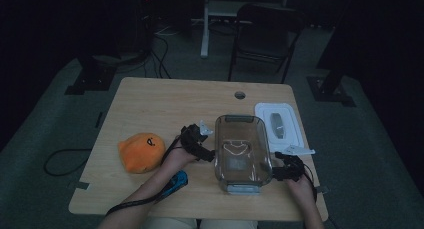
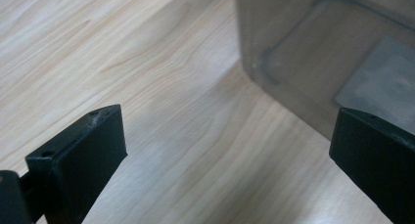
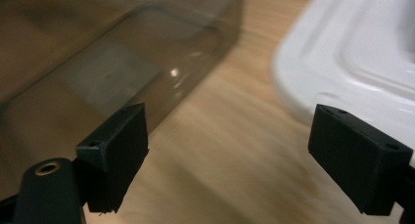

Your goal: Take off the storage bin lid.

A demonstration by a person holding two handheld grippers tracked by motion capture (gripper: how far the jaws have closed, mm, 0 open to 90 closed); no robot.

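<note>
Clear container (image 1: 243, 151) sits dead center; narrow lane between it and the white lid (image 1: 279, 124) (probably gripper-width), plush (image 1: 141, 151) blocks left.

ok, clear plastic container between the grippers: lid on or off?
Off. The clear plastic container is open-topped; the white lid lies on the table beside it.

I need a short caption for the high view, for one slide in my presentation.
Two open grippers, left and right, flank a clear container on the table.
</note>
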